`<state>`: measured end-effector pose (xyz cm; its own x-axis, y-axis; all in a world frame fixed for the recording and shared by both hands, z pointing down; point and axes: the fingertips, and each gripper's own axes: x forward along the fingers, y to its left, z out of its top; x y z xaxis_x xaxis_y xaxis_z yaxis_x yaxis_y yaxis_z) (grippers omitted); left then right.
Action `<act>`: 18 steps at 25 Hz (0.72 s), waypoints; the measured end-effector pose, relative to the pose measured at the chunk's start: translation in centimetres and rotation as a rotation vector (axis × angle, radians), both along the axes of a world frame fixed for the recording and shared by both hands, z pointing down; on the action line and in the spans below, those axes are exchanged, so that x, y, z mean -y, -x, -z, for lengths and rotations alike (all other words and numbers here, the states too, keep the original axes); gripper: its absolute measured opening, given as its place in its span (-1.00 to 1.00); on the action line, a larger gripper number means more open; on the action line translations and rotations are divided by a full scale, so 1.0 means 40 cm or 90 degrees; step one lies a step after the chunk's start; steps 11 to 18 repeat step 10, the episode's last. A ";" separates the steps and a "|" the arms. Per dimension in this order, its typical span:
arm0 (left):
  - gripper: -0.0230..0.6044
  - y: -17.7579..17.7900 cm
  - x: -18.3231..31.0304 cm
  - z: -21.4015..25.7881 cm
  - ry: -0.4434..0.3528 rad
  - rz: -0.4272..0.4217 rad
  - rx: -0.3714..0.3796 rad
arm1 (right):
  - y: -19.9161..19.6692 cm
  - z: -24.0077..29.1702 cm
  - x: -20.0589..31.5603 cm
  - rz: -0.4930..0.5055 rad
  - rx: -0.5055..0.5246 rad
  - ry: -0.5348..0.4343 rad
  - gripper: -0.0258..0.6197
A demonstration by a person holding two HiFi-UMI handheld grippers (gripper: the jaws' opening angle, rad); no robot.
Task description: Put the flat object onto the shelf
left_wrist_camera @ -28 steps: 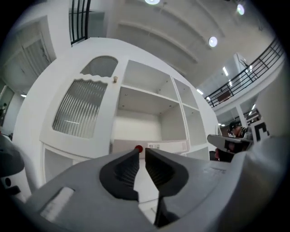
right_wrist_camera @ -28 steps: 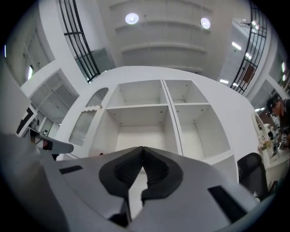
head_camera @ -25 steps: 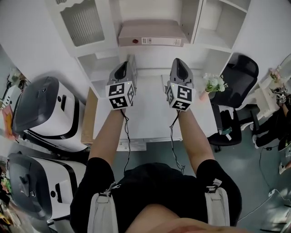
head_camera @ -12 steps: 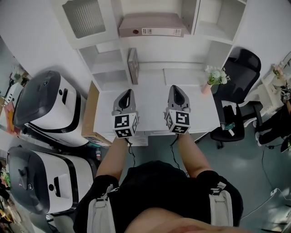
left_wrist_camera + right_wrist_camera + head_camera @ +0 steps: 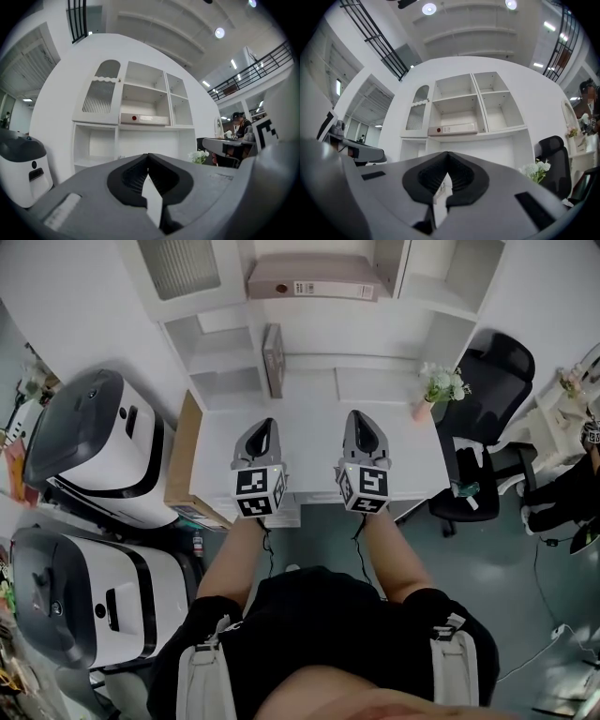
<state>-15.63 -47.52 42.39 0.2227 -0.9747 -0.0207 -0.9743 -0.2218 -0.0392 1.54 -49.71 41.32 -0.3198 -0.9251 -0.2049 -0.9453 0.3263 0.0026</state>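
Flat object [image 5: 273, 360] and fingers are well apart, so any coming move has to bridge that gap. Nearest to the person, the left gripper [image 5: 265, 424] and the right gripper [image 5: 357, 416] hover side by side over the front half of the white surface [image 5: 309, 442], both pointing toward the shelf [image 5: 220, 334]. On each one the fingers are pressed together and hold nothing (each gripper view shows only a thin slit between the pads). Farther on, at the back of the surface, the thin brown piece stands on its edge in the low opening of the shelf. Its long axis runs away from the person. It lies straight ahead of the left gripper, which is the nearer one. Farthest, a binder [image 5: 314, 287] lies on a higher board. I judge the placing done.
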 end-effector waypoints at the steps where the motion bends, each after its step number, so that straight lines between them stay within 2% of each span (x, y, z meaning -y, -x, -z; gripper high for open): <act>1: -0.87 0.000 -0.005 -0.007 0.004 0.000 -0.003 | 0.003 -0.004 -0.004 0.002 0.000 0.003 -0.92; 18: -0.87 0.013 -0.039 0.000 0.004 0.001 -0.012 | 0.005 -0.023 -0.035 -0.002 0.013 0.022 -0.92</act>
